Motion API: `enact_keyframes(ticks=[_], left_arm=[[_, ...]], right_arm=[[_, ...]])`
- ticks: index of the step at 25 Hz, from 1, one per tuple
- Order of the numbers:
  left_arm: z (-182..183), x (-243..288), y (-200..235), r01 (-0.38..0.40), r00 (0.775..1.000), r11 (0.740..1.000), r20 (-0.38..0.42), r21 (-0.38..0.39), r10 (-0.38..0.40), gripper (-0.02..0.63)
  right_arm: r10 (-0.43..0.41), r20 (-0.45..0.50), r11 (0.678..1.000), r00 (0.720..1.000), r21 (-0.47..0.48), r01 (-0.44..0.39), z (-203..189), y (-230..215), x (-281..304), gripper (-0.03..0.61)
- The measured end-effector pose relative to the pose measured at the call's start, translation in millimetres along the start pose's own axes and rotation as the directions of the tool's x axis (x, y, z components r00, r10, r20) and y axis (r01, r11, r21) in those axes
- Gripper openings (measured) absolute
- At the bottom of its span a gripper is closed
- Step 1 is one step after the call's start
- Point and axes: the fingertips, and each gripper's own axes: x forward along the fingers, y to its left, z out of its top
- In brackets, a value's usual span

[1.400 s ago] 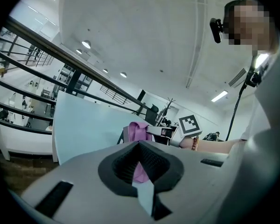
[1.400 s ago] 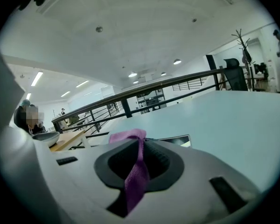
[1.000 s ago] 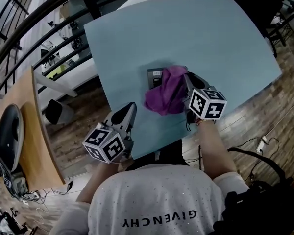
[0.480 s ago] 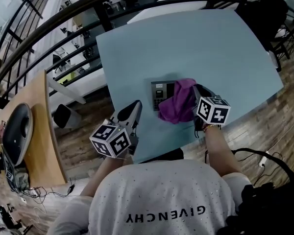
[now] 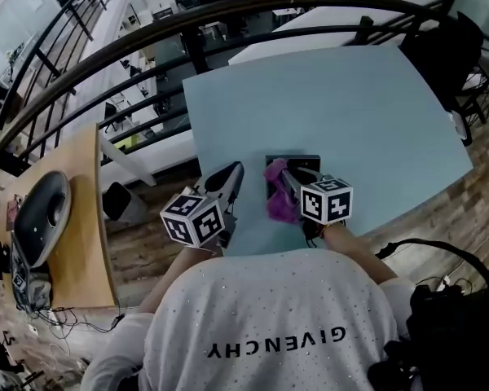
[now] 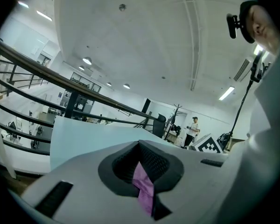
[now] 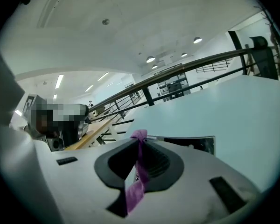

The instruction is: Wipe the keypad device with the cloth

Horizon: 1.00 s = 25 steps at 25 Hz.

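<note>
The dark keypad device (image 5: pixel 306 161) lies flat near the front edge of the light blue table (image 5: pixel 350 96). My right gripper (image 5: pixel 282 173) reaches over it from the near side, shut on the purple cloth (image 5: pixel 275 204). The cloth hangs bunched at the device's left end. In the right gripper view a purple tuft of the cloth (image 7: pixel 140 135) sticks up between the closed jaws, with the keypad device (image 7: pixel 196 143) just beyond. My left gripper (image 5: pixel 235 172) hovers left of the cloth, apart from it, jaws together. Its own view (image 6: pixel 140 146) points up at the ceiling; a thin purple strip shows in the slit.
A black railing (image 5: pixel 147 31) curves behind the table. A wooden desk (image 5: pixel 81 218) with a dark round object (image 5: pixel 41 210) stands at the left. The table's front edge runs just under both grippers. Cables (image 5: pixel 440 251) lie on the wooden floor at the right.
My right gripper has dragged the cloth leftward across the keypad device, so the device's right part now shows. The cloth is more bunched. The left gripper has stayed beside it.
</note>
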Motion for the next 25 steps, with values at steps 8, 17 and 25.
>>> enact_keyframes(ticks=[8,17,25], left_arm=[[-0.5,-3.6,14.6,-0.006,1.0,1.0,-0.012,-0.013,0.006,0.002],[-4.0,-6.2,9.3,0.013,1.0,1.0,-0.007,-0.011,-0.013,0.002],[-9.9,-4.2,-0.4,0.04,0.999,0.999,-0.012,-0.019,-0.041,0.002]], right_arm=[[0.039,-0.077,0.998,0.996,-0.047,-0.043,-13.3,28.0,42.2,0.035],[-0.06,-0.067,0.998,0.996,-0.002,0.06,-23.7,-6.1,33.7,0.035],[-0.18,-0.031,0.979,0.983,0.094,0.182,-25.7,-48.3,3.5,0.035]])
